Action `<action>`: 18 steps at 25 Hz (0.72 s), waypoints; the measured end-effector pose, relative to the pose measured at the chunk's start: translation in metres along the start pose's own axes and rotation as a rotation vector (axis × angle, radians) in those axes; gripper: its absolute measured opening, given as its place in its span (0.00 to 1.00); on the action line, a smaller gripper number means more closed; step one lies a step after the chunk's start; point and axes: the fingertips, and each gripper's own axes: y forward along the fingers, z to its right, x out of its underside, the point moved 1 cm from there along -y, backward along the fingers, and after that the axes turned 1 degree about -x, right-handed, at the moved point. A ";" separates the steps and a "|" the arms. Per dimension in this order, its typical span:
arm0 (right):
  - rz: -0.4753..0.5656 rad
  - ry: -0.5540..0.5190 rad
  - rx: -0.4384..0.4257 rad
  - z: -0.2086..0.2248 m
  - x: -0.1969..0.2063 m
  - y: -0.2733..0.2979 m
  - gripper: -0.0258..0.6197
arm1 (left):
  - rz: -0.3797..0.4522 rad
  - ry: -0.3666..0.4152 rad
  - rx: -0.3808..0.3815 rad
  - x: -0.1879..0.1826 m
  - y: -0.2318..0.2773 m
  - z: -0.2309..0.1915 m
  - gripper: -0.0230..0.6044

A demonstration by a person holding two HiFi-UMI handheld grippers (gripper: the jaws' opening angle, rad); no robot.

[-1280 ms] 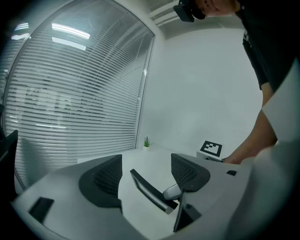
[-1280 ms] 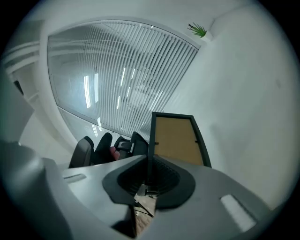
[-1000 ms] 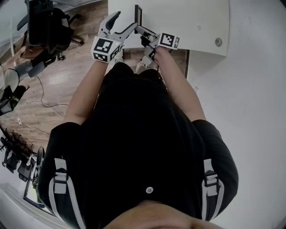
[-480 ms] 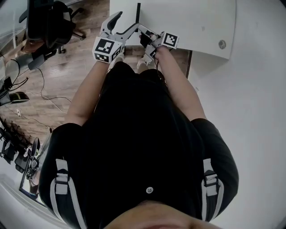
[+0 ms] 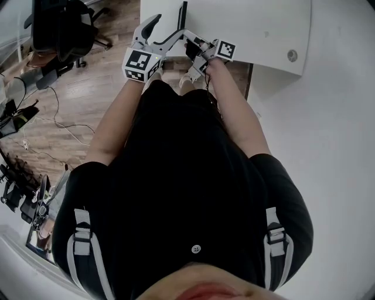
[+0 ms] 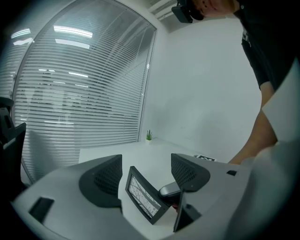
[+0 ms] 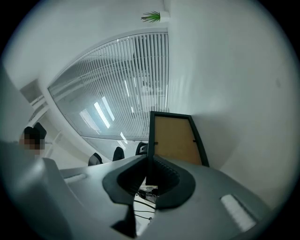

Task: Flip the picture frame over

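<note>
Wood floor (image 5: 88,99) takes the left of the head view, with an office chair (image 5: 58,29) at top left and loose cables (image 5: 53,126) below it. White desk (image 5: 258,26) runs across the top. Both grippers reach over its near edge, toward its left end.

Left gripper (image 5: 166,30): jaws spread wide, gripping nothing. In the left gripper view (image 6: 146,164) the picture frame (image 6: 144,197) sits in the gap between the jaws, seen at a slant with the print side toward that camera. It touches neither pad as far as this view shows. Blinds (image 6: 84,93) and a small plant (image 6: 149,136) at the desk's far edge are behind it.

Picture frame in the head view (image 5: 183,16): edge-on, a thin dark line standing upright over the desk just inside the near edge, between the two grippers' tips. Can't tell whether its bottom edge rests on the desk.

Right gripper (image 5: 193,45): clenched on the frame's near edge. In the right gripper view (image 7: 149,176) both pads press the dark rim, and the frame (image 7: 176,138) rises away from the jaws with the brown backing showing to the right of the clamped edge. One of its fingertips (image 6: 171,190) shows at the frame's right edge in the left gripper view.

Cable grommet (image 5: 292,55) sits at the desk's near right corner, well apart from all of this.
</note>
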 end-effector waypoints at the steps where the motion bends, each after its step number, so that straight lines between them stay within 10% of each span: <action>1: 0.004 -0.002 -0.001 -0.001 -0.002 -0.004 0.12 | 0.001 0.003 -0.001 -0.001 0.001 0.003 0.56; 18: 0.001 -0.241 0.272 0.011 -0.033 -0.046 0.29 | 0.015 0.018 0.012 -0.012 0.013 0.027 0.56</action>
